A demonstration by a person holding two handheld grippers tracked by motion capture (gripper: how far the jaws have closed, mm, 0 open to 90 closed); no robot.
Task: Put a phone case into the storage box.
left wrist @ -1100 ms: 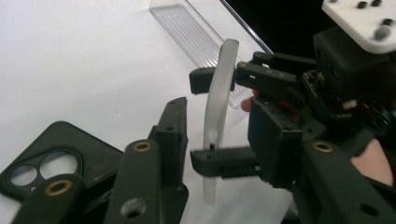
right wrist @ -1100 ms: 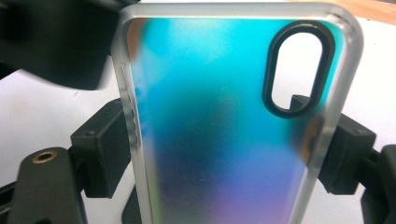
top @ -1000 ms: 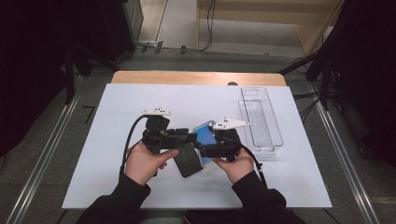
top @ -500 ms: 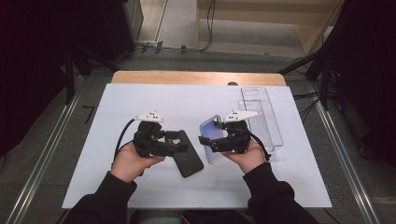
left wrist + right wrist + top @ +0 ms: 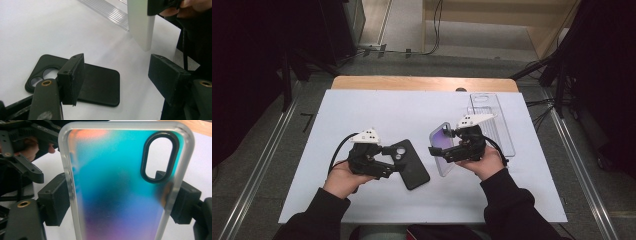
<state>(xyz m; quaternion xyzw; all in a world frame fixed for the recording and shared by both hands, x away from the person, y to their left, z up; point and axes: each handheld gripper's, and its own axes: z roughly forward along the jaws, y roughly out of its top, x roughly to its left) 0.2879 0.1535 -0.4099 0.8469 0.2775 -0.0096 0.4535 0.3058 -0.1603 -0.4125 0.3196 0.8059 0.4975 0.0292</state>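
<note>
Two phone cases on the white counter (image 5: 362,107), one in each set of tongs' reach.

Iridescent case (image 5: 441,141), frosted rim: pinched across its width by the right tongs (image 5: 438,150), held tilted up, right of centre, near the clear tray (image 5: 492,122). Judged light, springy, slick; best gripped on the side rails, away from the camera cutout. Black case (image 5: 411,165): flat on the counter, left of centre, free; probably soft, grippy. Left tongs (image 5: 395,161), jaws just widened, stand spread over its near-left edge, nothing between them.
</note>
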